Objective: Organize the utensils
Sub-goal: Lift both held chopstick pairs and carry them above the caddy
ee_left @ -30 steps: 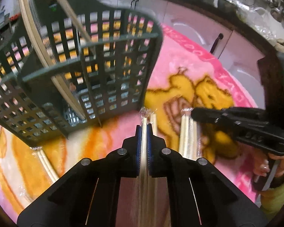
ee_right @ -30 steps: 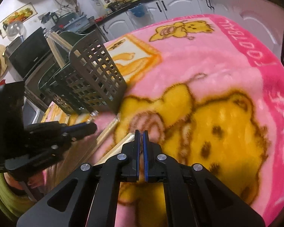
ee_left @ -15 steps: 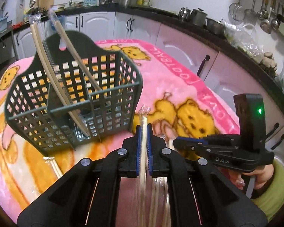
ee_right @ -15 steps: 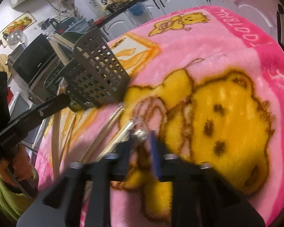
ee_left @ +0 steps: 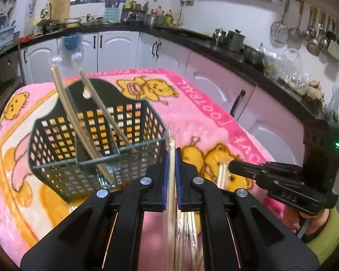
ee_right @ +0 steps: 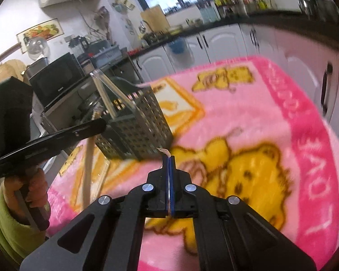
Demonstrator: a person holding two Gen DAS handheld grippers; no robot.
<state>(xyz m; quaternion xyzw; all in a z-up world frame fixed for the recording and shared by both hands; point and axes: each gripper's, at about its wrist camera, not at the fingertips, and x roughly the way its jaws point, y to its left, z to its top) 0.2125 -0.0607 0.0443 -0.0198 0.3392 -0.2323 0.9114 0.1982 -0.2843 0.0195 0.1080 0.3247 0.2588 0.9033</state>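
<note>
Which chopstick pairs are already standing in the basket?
The two wrapped pairs leaning inside the dark basket; the others are held by the fingers or lying on the blanket.

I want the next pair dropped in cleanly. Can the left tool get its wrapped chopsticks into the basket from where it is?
Probably yes. The left tool is shut on the wrapped chopsticks just beside the basket, whose top is open. Two pairs already lean inside but leave room, and the right tool is off to the side.

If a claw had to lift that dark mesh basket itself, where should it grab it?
Probably the top edge of the basket on the side wall farthest from the leaning wrapped chopsticks, coming straight down with one jaw inside and one outside. That wall is thin, upright and bare, while the chopsticks lean across the tall back panel.
</note>
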